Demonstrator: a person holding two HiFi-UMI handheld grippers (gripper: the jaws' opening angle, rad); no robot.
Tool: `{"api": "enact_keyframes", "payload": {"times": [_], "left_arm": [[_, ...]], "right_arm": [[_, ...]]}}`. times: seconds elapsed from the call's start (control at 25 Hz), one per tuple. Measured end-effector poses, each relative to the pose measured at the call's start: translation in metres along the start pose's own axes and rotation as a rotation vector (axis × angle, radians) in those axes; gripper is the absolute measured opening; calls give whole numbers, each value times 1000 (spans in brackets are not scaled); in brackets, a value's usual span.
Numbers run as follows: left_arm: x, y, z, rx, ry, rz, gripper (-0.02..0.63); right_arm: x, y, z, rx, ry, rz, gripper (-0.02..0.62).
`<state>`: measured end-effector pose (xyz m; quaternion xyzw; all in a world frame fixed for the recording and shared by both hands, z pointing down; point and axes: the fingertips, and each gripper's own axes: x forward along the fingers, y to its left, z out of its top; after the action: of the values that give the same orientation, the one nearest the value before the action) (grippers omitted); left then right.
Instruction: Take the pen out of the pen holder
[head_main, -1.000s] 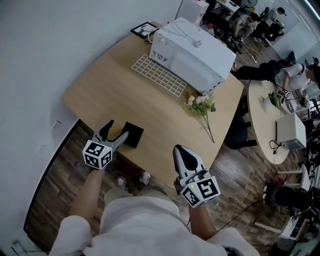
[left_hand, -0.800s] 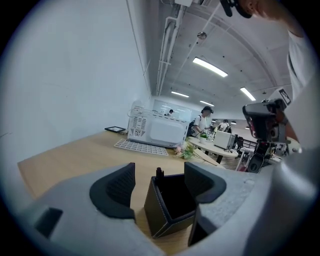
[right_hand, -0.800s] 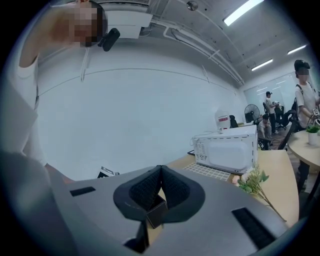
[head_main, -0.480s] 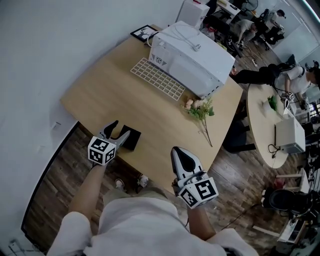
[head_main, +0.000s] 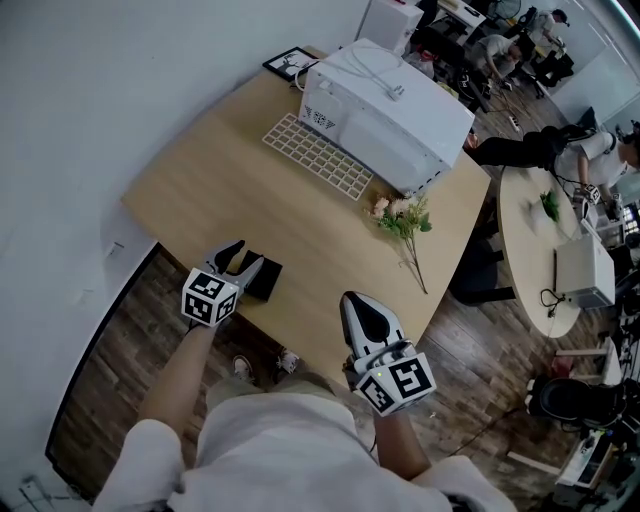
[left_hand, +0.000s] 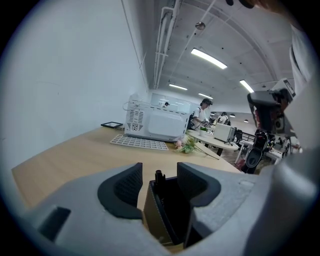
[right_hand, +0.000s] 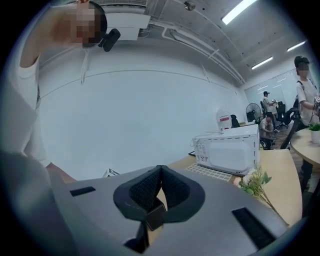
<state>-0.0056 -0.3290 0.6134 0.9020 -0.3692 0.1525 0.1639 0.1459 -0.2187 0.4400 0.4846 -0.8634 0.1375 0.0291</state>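
Note:
A black square pen holder (head_main: 264, 279) stands near the front left edge of the wooden desk (head_main: 230, 190). My left gripper (head_main: 244, 257) hovers at its near side. In the left gripper view the tip of a black pen (left_hand: 159, 178) pokes up from the holder (left_hand: 167, 212) and stands between the two pads. The jaws are closing, with a gap still showing on both sides of the pen. My right gripper (head_main: 348, 298) is shut and empty over the desk's front edge. In the right gripper view (right_hand: 160, 172) the holder (right_hand: 156, 218) shows small below the shut tips.
A white microwave (head_main: 385, 115), a white keyboard (head_main: 318, 152) and a small framed picture (head_main: 290, 62) sit at the desk's far side. A flower sprig (head_main: 405, 220) lies to the right. A round table (head_main: 545, 250) and several people are farther right.
My left gripper has moved in toward the pen holder and dipped, and its jaws have narrowed. The right gripper has kept its place.

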Motion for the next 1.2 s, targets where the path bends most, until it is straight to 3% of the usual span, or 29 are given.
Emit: {"api": "enact_keyframes", "payload": {"times": [0.8, 1.2], "left_arm": [[6, 5, -13, -16, 38, 51, 116], [0, 3, -14, 25, 40, 84, 83]], "right_arm": [[-2, -12, 0, -1, -3, 32, 2], [-10, -18, 9, -21, -31, 23, 2]]}}
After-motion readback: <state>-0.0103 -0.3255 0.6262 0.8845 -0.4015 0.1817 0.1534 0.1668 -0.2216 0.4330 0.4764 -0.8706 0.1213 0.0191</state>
